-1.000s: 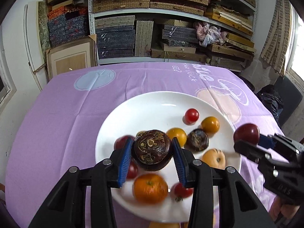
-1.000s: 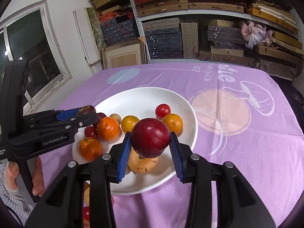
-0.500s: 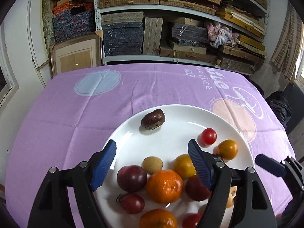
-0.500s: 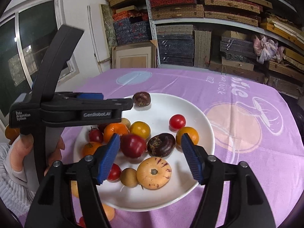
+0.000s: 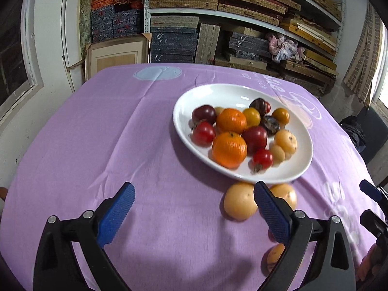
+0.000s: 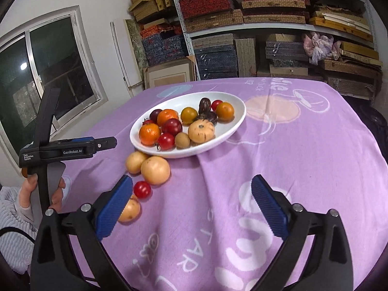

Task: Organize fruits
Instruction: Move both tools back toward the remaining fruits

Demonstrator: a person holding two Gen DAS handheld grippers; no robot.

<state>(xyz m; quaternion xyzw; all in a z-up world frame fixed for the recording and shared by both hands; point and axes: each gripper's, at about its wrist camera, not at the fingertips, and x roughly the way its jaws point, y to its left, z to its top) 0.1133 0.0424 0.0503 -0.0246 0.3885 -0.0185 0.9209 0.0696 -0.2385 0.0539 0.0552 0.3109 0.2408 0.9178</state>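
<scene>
A white plate point(image 5: 230, 94) point(image 6: 174, 101) on the purple cloth holds several fruits. Among them are two oranges point(image 5: 229, 149), a red plum point(image 5: 254, 138), a dark round fruit point(image 5: 258, 105) and a pale striped fruit point(image 6: 201, 131). On the cloth in front of the plate lie two pale yellow fruits point(image 5: 240, 203) point(image 6: 155, 169), a cherry tomato point(image 6: 142, 189) and another pale fruit point(image 6: 129, 209). My left gripper point(image 5: 192, 194) point(image 6: 106, 143) hangs near them, its jaws opening with nothing between them. My right gripper point(image 6: 192, 184) point(image 5: 366, 201) is opening over bare cloth.
Shelves point(image 6: 266, 24) packed with boxes stand behind the table. A window point(image 6: 48, 72) is on the left wall. A person's hand point(image 6: 57, 194) and sleeve hold the left gripper's handle at the near left. A dark bag point(image 5: 351, 131) sits past the table's right edge.
Both grippers let go of their fruit, a dark round one and a red plum, which now lie on the plate. Both jaws spread wide and pulled back toward the table's near side.
</scene>
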